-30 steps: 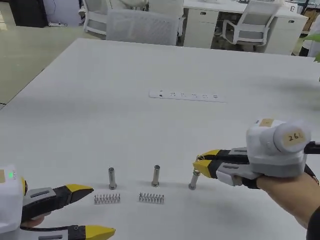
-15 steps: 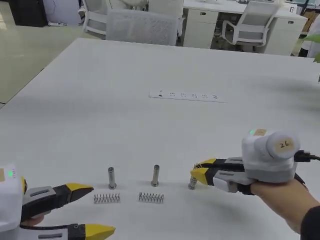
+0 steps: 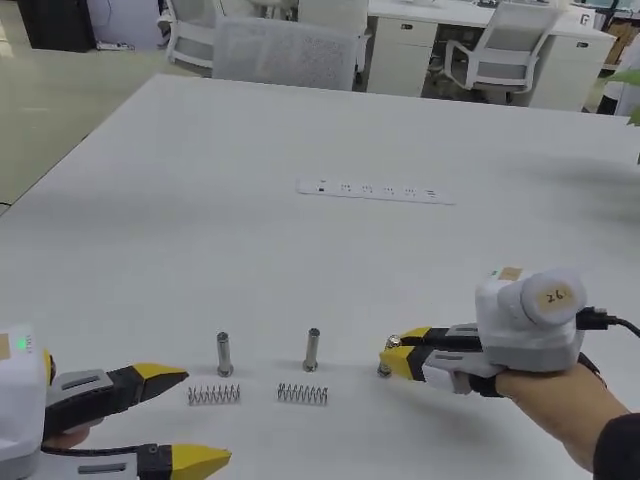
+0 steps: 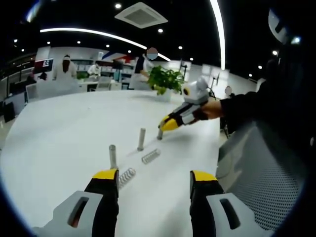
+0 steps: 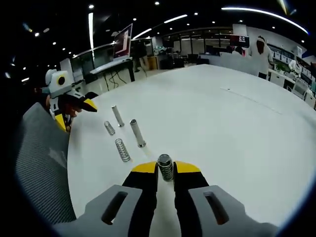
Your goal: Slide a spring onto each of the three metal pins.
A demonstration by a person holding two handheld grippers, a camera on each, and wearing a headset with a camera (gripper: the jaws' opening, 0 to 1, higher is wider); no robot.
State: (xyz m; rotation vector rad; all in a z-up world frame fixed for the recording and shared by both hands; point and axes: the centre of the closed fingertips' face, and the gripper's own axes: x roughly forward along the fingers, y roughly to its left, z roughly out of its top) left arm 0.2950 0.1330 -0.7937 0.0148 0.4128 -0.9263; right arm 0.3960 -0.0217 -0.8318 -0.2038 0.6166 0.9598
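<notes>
Three metal pins stand in a row near the table's front: the left pin [image 3: 224, 354], the middle pin [image 3: 312, 349] and the right pin [image 3: 386, 360]. Two loose springs [image 3: 214, 396] [image 3: 302, 395] lie flat in front of the left and middle pins. My right gripper [image 3: 392, 358] is low at the right pin, shut on a spring [image 5: 165, 167] that sits around that pin. My left gripper [image 3: 195, 417] hovers open at the front left, nothing between its fingers; ahead of it lie a spring [image 4: 127, 176] and the left pin [image 4: 112, 155].
A white power strip [image 3: 375, 191] lies mid-table beyond the pins. Office chairs [image 3: 285, 50] and desks stand past the table's far edge. A potted plant [image 4: 165, 81] stands at the table's far end in the left gripper view.
My right gripper has come down toward the table along the right pin, and the pin now stands straighter and mostly hidden by the jaws. The left gripper has stayed put.
</notes>
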